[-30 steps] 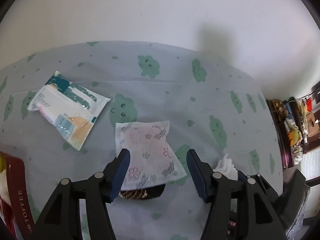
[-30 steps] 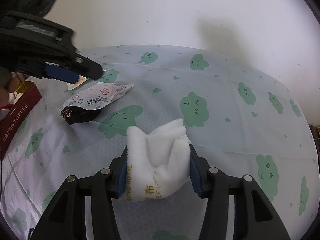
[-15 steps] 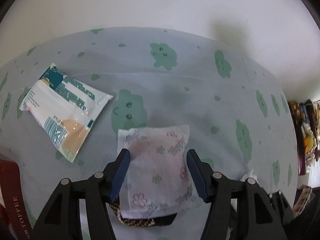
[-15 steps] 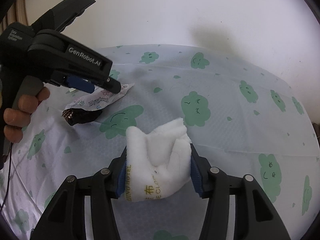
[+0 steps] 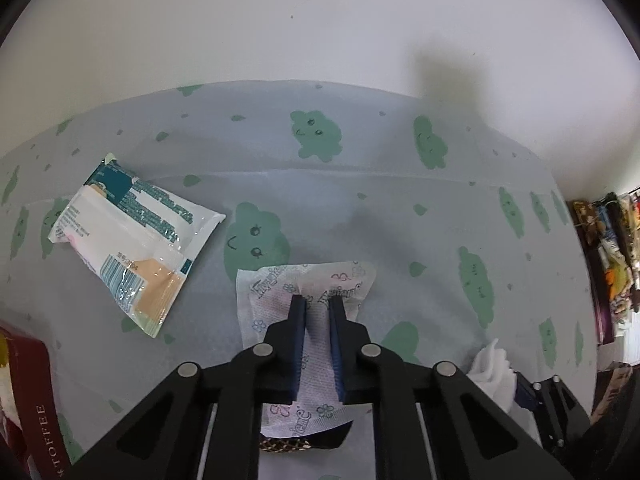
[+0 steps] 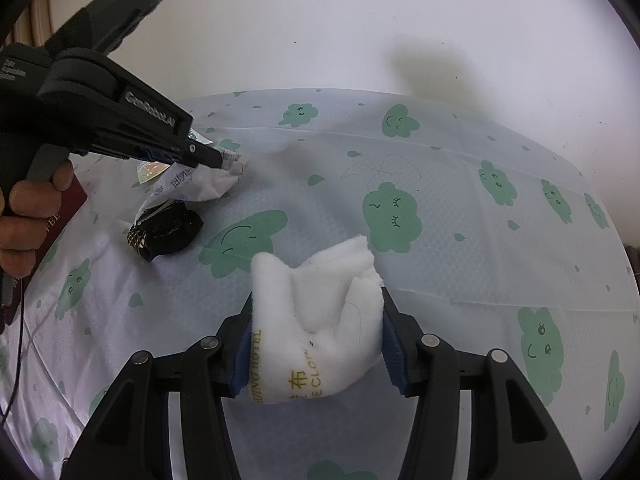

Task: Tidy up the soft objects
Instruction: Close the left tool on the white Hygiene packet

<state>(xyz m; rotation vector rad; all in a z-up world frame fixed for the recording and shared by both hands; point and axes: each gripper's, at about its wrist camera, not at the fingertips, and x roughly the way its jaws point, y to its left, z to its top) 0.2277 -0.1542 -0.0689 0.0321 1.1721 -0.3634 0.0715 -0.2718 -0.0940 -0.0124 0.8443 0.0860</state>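
Observation:
My left gripper [image 5: 317, 300] is shut on a white flower-printed pouch [image 5: 280, 292], pinching its middle; the pouch lies on the cloud-print tablecloth [image 5: 360, 200] over a small black and gold item [image 5: 300, 442]. In the right wrist view the left gripper [image 6: 218, 158] holds the crumpled pouch [image 6: 200, 182] just above the black and gold item [image 6: 168, 230]. My right gripper [image 6: 316, 312] is shut on a folded white hotel cloth [image 6: 316, 320] with gold lettering, held low over the table. The cloth also shows in the left wrist view [image 5: 494, 368].
A teal and white wipes packet [image 5: 132, 240] lies at the left of the table. A dark red toffee box [image 5: 36, 408] stands at the near left edge. A white wall runs behind the table. Cluttered shelves [image 5: 608, 264] stand at the far right.
My left gripper went from open around the pouch to shut on it, crumpling its middle. The right gripper held the white cloth nearly still.

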